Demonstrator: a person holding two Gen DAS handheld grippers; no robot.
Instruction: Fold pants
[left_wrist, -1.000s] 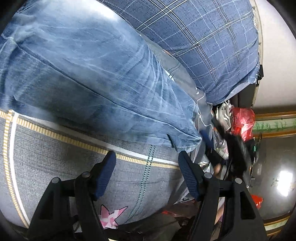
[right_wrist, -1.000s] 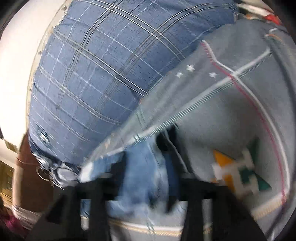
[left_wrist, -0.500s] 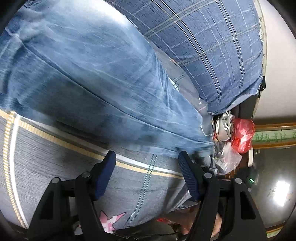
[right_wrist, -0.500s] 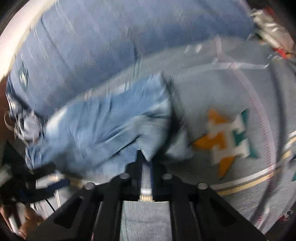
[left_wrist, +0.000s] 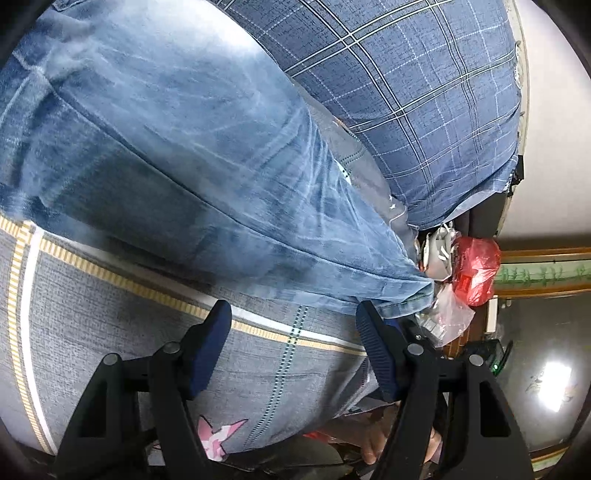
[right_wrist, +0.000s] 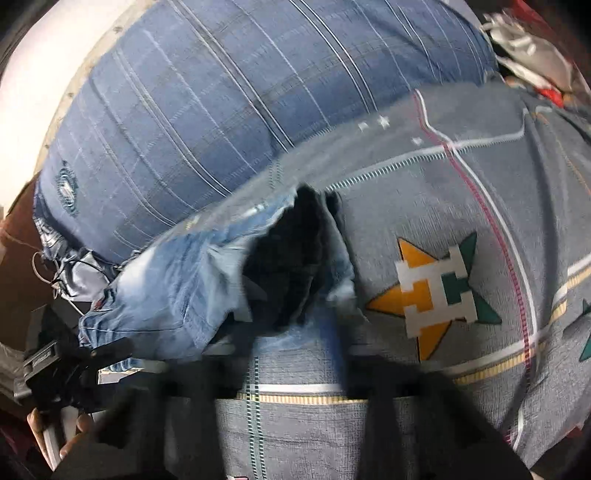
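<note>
Jaws of our left gripper (left_wrist: 293, 328) stand wide, just short of the jeans (left_wrist: 177, 147) lying on the grey bedsheet (left_wrist: 92, 325). Our right gripper (right_wrist: 295, 354) is blurred; we cannot tell its spread. Behind lies a plaid pillow (left_wrist: 406, 92).

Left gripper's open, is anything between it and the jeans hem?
Nothing visible. The left gripper is open over bare bedsheet, and the jeans hem lies just beyond its fingertips, unobstructed.
</note>
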